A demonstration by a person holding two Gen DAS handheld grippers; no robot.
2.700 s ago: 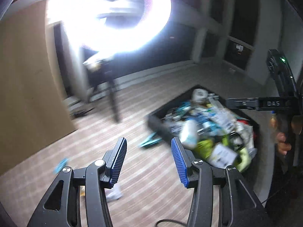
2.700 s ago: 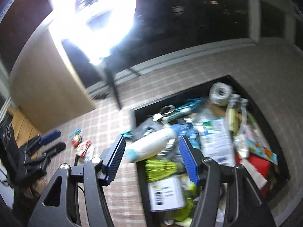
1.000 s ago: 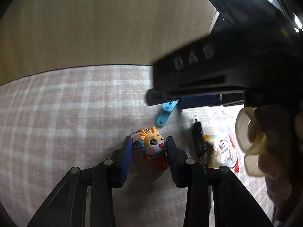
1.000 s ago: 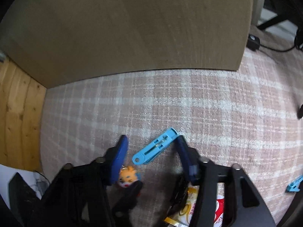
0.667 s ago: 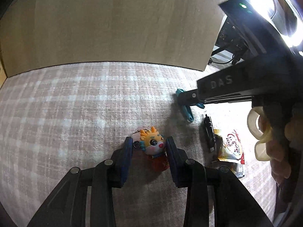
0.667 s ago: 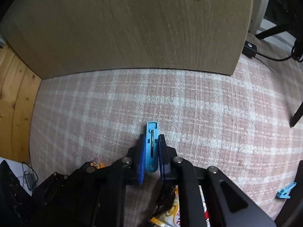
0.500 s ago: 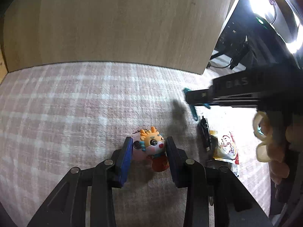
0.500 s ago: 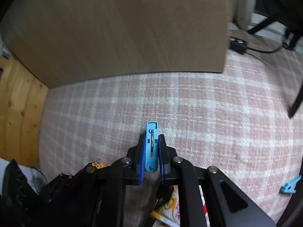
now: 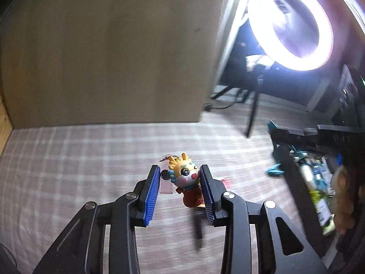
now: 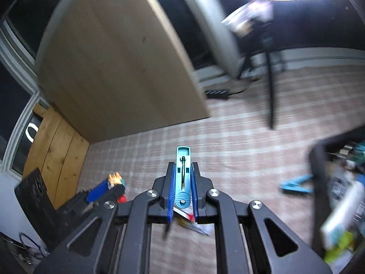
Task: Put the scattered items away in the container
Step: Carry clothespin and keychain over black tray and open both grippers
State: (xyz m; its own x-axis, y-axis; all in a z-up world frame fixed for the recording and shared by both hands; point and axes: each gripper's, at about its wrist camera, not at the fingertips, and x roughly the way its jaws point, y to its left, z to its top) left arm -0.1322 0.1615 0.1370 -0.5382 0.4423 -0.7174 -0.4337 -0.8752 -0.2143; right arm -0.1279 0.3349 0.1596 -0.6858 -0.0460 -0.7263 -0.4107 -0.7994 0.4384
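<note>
While left fingers [image 9: 180,182] pinch one keychain [image 9: 186,178], right fingers [image 10: 182,189] clamp one clip [image 10: 183,178].

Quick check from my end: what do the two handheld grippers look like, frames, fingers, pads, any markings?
Both match: the left gripper and right gripper have matte black angular frames with triangular cut-outs and silver round screws at the joints. Their fingers carry ribbed blue pads. No markings or cables are legible here.

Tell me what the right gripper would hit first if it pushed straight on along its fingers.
Most likely bare checked carpet: the right gripper, shut on the blue clip, points down at open floor; depth is unclear.
</note>
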